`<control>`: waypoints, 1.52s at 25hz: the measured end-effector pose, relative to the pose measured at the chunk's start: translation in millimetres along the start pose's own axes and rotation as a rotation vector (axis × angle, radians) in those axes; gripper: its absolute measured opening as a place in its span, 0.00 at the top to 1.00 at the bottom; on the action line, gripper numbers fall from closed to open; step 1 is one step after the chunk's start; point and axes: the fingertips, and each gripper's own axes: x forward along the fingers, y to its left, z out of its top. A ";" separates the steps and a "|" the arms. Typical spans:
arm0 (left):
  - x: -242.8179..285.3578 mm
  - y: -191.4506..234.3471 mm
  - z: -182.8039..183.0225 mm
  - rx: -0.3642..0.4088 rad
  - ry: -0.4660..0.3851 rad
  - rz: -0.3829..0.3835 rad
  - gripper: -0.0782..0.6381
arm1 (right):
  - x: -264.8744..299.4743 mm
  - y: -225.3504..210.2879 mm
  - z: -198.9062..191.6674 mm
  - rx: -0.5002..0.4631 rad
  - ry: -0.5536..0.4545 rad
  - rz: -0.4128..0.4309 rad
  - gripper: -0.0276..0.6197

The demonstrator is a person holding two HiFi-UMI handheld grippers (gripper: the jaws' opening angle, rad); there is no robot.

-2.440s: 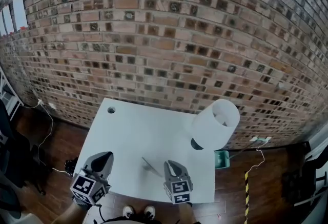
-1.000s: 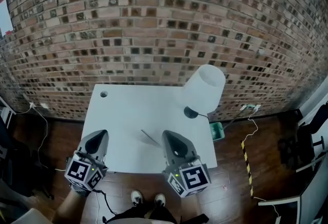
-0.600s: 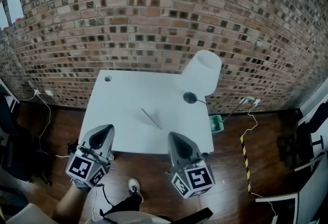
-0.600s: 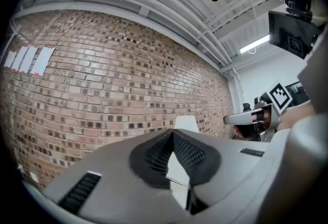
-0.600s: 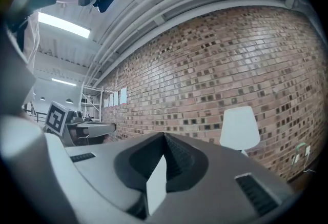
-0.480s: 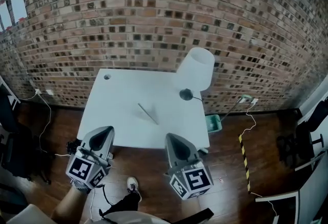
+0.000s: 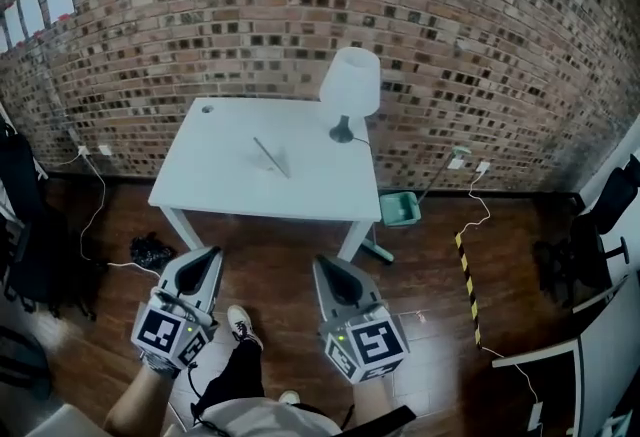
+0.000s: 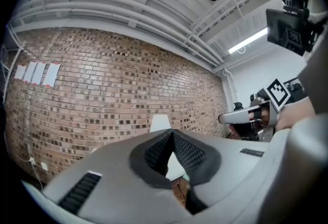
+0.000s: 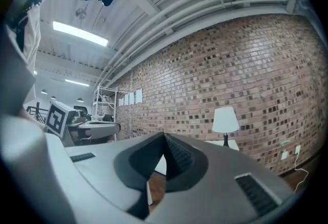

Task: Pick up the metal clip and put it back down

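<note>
The metal clip [image 7: 271, 156], a thin grey strip, lies flat near the middle of the white table [image 7: 215, 187]. Both grippers hang over the wooden floor, well short of the table's front edge and touching nothing. My left gripper [image 7: 207, 254] is shut with its pads together and empty; in its own view the jaws meet at the left gripper [image 8: 171, 133]. My right gripper [image 7: 322, 263] is shut too, with nothing held, and the right gripper [image 9: 164, 137] shows pads pressed together. Each gripper view catches the other gripper off to the side.
A white lamp [image 7: 350, 85] stands at the table's back right corner against the brick wall. A green bin [image 7: 400, 208] sits right of the table, a black bundle [image 7: 150, 250] on the floor to its left, and yellow-black tape [image 7: 467, 285] on the floor at the right.
The view has drawn back from the table, which now lies farther off. Both grippers went from over the tabletop to over the floor, still shut. The clip stays on the table.
</note>
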 end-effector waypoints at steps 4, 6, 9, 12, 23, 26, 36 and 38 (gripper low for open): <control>-34.6 -19.7 17.4 0.010 -0.022 0.018 0.87 | -32.4 20.4 5.2 0.028 0.013 0.012 0.99; -49.4 -24.5 23.4 0.007 -0.023 0.023 0.87 | -44.4 34.9 8.1 0.024 0.013 0.026 0.99; -62.2 -28.6 31.4 0.007 -0.030 0.014 0.87 | -60.2 53.2 17.6 0.003 -0.004 0.035 0.99; -72.6 -27.5 42.8 0.019 -0.048 -0.004 0.87 | -65.8 70.6 26.2 -0.022 -0.023 0.032 0.99; -96.8 -4.9 66.4 0.057 -0.095 -0.021 0.87 | -50.6 105.5 31.2 -0.016 -0.018 0.028 0.99; -99.6 -4.0 65.7 0.072 -0.099 -0.034 0.87 | -44.0 111.2 29.7 -0.024 -0.017 0.032 0.99; -104.0 0.3 75.7 0.078 -0.122 -0.030 0.87 | -36.0 114.2 42.6 -0.031 -0.027 0.029 0.99; -104.6 0.4 74.7 0.079 -0.122 -0.028 0.87 | -35.1 114.5 41.0 -0.030 -0.024 0.031 0.99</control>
